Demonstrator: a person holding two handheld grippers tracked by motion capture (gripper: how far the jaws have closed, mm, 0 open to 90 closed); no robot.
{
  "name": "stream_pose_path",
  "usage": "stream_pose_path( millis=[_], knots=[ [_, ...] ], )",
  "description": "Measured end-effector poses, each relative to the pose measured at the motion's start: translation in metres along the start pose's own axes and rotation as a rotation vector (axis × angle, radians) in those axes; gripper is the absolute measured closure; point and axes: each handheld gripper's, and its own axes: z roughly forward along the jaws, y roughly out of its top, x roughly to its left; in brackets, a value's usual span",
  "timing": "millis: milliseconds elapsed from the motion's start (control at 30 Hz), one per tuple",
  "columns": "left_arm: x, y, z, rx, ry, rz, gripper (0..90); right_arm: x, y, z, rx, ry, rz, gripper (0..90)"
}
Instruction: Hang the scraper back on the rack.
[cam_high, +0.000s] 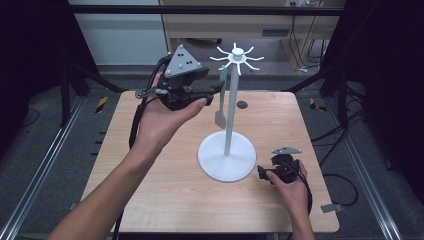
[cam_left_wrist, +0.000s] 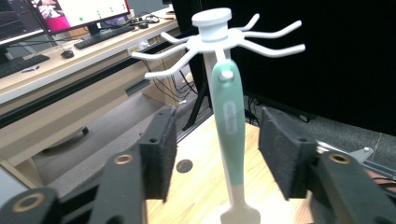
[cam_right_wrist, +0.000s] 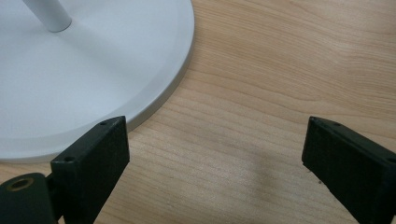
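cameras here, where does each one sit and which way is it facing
High view: above the person's side, looking forward and down on the table; both forearms, left gripper and right gripper show.
Left gripper view: rides the left gripper, looking level along its open jaws at the green spatula hanging on the rack.
Right gripper view: rides the right gripper, looking down past its open jaws at the table and the rack's base.
Shared: all three show the rack.

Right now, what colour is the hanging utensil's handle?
Mint green on the utensil's handle, clearest in the left gripper view.
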Motion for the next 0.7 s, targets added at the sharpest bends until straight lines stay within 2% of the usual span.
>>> stream_pose_path(
  millis=[200, 400, 700],
  knots=[
    [0.003, -0.016, -0.010, 0.009, -0.022, -0.018, 33.0, 0.000, 0.000, 0.000, 0.001, 0.004, 0.001, 7.8],
    [0.002, -0.040, -0.021, 0.021, -0.041, -0.013, 19.6, 0.000, 0.000, 0.000, 0.002, 0.001, -0.001, 7.8],
    [0.005, -0.082, -0.023, 0.054, -0.043, -0.035, 12.5, -0.002, 0.000, -0.001, -0.007, -0.013, 0.012, 6.3]
  ],
)
